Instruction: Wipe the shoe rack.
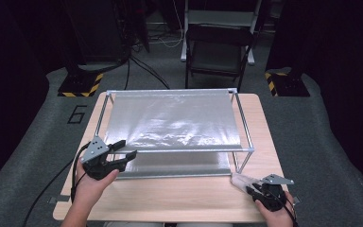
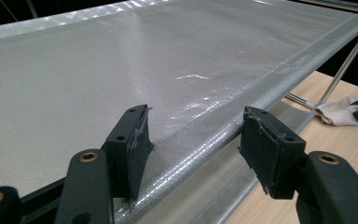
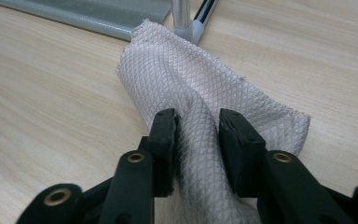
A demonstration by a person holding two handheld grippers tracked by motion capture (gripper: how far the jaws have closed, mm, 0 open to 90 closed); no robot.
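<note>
Quilted cloth (image 3: 200, 98) sits bunched between your right tool's (image 3: 196, 128) jaws, pads pinching its fold, so it drags flat along the wooden surface (image 3: 51, 107) toward the rack leg (image 3: 182, 16) just ahead. Your left tool (image 2: 193, 135), jaws spread, straddles the rack's silver mesh shelf (image 2: 121, 60) edge, likely steadying it.

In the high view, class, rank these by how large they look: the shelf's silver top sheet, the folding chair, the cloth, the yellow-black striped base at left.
1. silver top sheet
2. folding chair
3. striped base
4. cloth, partly under the right gripper

The chair stands farther off, so its true size may be understated.
</note>
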